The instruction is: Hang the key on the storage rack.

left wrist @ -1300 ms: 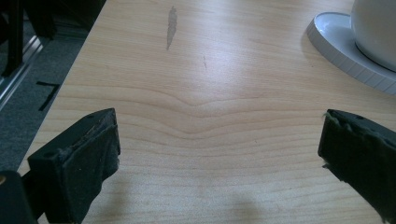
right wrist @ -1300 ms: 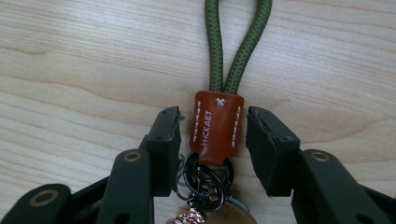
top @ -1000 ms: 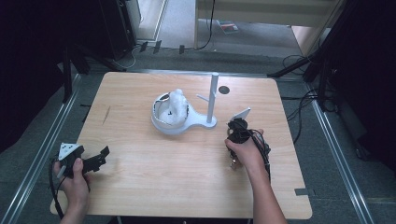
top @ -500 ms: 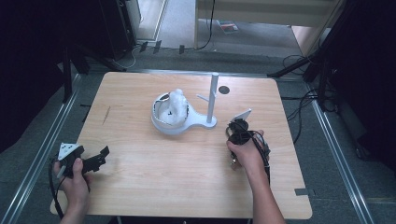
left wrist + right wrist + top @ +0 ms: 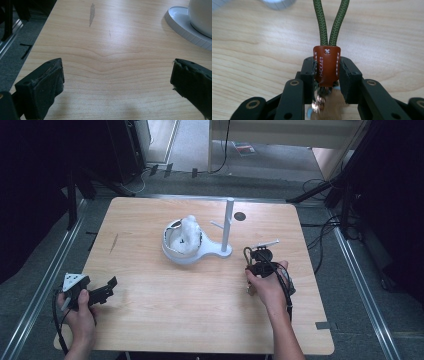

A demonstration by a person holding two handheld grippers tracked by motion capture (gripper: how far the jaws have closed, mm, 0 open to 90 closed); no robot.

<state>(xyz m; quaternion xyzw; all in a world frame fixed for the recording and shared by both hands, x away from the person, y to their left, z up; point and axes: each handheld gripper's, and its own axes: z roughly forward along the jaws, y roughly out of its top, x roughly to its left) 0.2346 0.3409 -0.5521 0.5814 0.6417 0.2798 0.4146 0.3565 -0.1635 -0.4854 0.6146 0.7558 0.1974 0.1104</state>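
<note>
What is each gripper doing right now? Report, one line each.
Left gripper: open, nothing between its jaws, over bare table.
Right gripper: closed on the brown leather tab of a green cord loop.

Bare light wooden tabletop (image 5: pixel 190 305) lay open between both hands and along the near edge. Mid-table, a white round-based stand with an upright post (image 5: pixel 229 222) blocked the way to the far side.

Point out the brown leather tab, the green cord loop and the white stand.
brown leather tab (image 5: pixel 326 65), right gripper view, its front face.
green cord loop (image 5: pixel 320 22), right gripper view, left strand.
white stand (image 5: pixel 229 222), high view, upright post.
</note>
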